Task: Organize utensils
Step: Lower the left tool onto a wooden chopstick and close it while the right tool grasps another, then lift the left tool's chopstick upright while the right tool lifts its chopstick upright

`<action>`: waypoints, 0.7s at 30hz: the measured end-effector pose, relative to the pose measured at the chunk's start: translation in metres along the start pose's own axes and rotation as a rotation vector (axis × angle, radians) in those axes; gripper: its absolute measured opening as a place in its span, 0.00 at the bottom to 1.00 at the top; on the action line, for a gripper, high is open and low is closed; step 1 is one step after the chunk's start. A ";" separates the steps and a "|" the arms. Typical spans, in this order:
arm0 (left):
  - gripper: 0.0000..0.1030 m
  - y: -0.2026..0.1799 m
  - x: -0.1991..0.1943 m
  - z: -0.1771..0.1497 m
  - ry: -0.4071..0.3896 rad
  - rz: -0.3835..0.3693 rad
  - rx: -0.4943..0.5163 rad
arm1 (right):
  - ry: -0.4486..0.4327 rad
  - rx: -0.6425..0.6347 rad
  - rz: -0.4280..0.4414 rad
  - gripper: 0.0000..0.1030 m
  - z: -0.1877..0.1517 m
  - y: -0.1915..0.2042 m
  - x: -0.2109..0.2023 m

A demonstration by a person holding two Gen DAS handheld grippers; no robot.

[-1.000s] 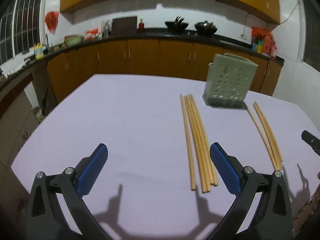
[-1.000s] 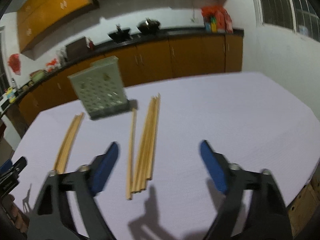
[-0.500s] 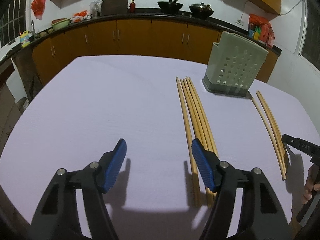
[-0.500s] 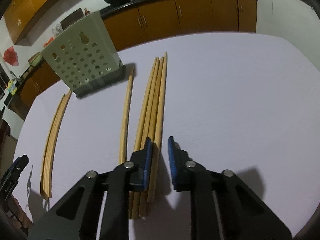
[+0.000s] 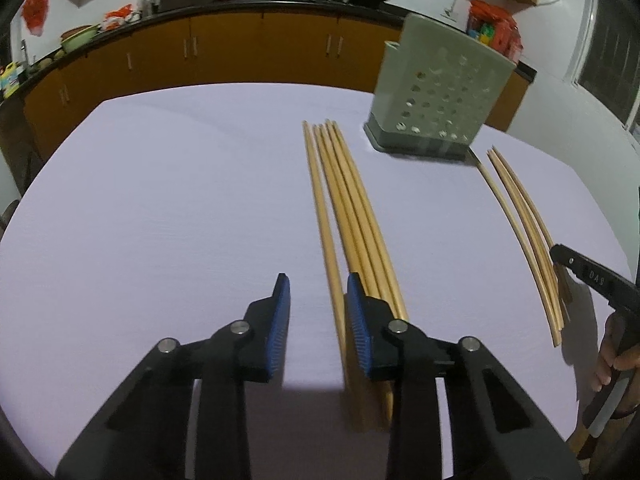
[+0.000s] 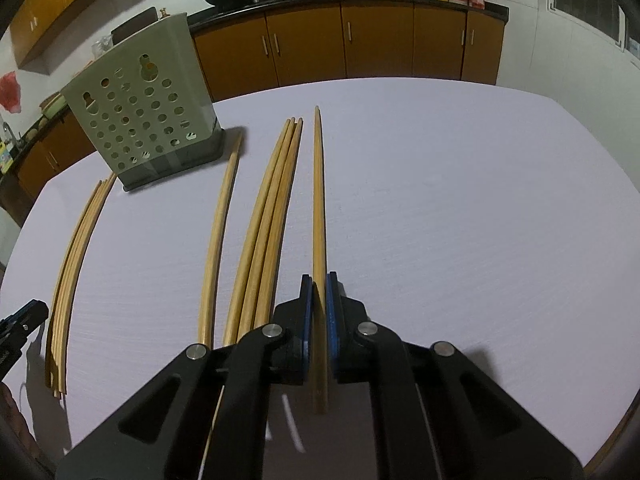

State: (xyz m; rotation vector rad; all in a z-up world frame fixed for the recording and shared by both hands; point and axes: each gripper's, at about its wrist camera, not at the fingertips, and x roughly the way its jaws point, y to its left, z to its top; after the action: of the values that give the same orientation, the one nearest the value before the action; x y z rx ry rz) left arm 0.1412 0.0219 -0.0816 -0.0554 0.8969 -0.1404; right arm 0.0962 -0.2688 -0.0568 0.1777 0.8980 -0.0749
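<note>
R gripper (image 6: 319, 284) is clamped narrow on one chopstick (image 6: 318, 200), blue pads pressed to both sides of its near part; the stick runs straight away from the camera over the lavender table (image 6: 460, 220), tip toward the far edge. Can't tell if it's lifted or resting on the surface. Just L of it lies a tight bundle of chopsticks (image 6: 264, 232), then a single stick (image 6: 218, 240) w/ its far end near the utensil holder (image 6: 140, 116). Another chopstick group (image 6: 72, 264) lies by the table's L edge.

L gripper (image 5: 316, 296) is at a narrow gap, not closed on anything; a single chopstick (image 5: 326, 240) runs between its pads, and a bundle (image 5: 360, 220) sits just outside the R pad. Farther R, three thin sticks (image 5: 524, 232) lie near the R edge. The perforated grey-green holder (image 5: 436, 92) stands upright toward the far R part of the table. Beyond, a dark kitchen counter (image 5: 240, 10) w/ woks.
</note>
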 end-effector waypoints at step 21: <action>0.08 0.021 0.030 0.030 0.010 0.080 0.037 | -0.015 0.016 -0.007 0.08 0.040 -0.037 0.022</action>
State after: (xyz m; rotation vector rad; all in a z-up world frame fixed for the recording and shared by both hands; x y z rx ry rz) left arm 0.1854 0.0375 -0.0879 0.0158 0.9044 -0.0827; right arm 0.1359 -0.3127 -0.0542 0.1884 0.8832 -0.0903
